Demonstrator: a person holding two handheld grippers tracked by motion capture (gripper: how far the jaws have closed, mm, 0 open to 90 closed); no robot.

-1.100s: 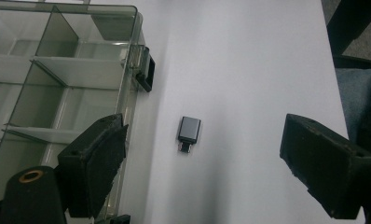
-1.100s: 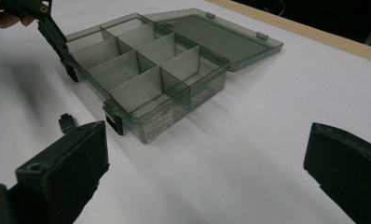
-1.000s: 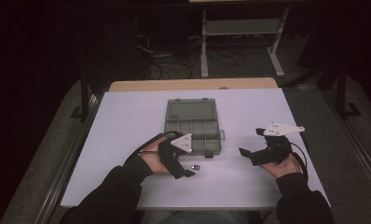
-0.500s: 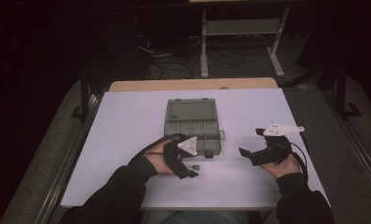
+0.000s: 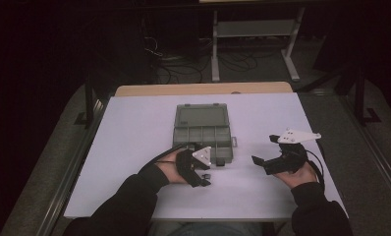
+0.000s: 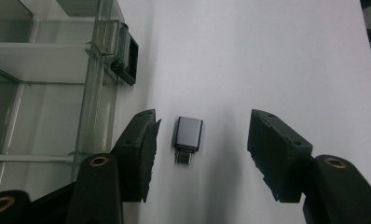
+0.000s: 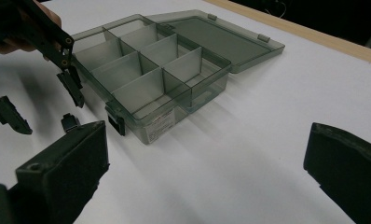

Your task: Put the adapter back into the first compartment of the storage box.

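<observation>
Counter (image 5: 134, 147) white, carries clear grey compartment box (image 5: 203, 132), lid flat open behind. Right gripper (image 5: 269, 155) off to box's right, fingers wide apart, holding nothing. Left gripper (image 6: 200, 149) just beside box's near edge, fingers spread either side of small grey USB adapter (image 6: 188, 137), not touching it.

High view looks down; both gripper views sit low, sharing the compartment box (image 5: 203, 131).
</observation>
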